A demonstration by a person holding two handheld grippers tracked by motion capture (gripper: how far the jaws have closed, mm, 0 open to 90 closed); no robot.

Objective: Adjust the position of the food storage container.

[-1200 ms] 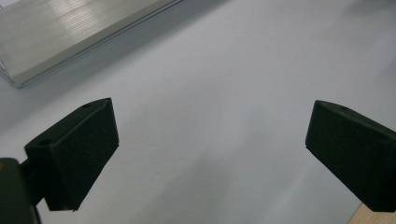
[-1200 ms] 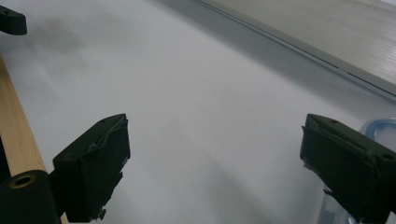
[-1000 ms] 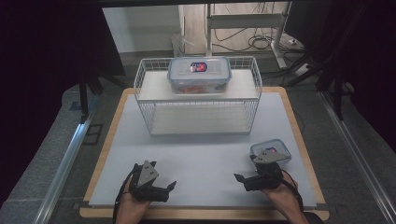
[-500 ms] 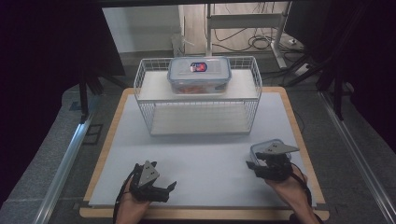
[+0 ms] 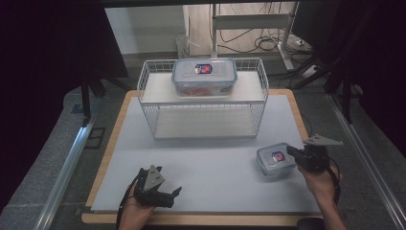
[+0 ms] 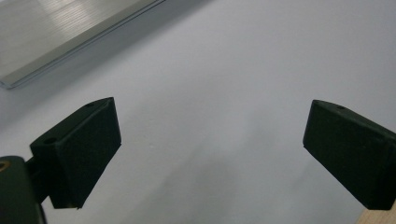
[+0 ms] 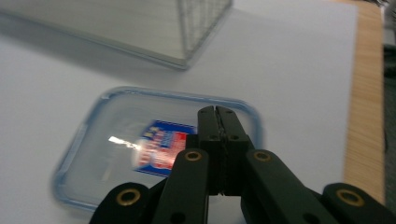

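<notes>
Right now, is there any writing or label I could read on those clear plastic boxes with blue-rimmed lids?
Small clear plastic box with blue-rimmed lid: red and blue sticker, print too blurred to read.
Large clear plastic box on the white wire rack: same kind of sticker, too small to read.
No other text.

Back of the surface (image 5: 201, 158), a white wire rack (image 5: 203, 108) stands; on its top shelf sits a large lidded container (image 5: 204, 76), red-and-blue label showing.
</notes>
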